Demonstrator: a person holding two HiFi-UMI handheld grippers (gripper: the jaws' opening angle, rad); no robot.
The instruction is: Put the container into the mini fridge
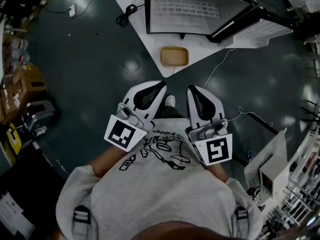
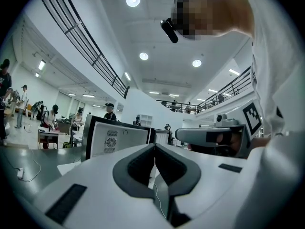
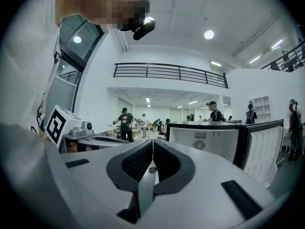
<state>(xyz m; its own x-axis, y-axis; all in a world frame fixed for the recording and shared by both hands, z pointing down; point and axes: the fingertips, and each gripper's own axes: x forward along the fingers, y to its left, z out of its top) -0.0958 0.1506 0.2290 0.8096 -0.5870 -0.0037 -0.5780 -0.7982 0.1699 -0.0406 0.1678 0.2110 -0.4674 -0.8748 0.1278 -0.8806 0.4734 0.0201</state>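
Container on table, apart, ahead of left hand-held gripper and right hand-held gripper; both closed, empty.

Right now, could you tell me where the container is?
In the head view, upper centre, the container sits on the white table near its front corner, just before the mini fridge.
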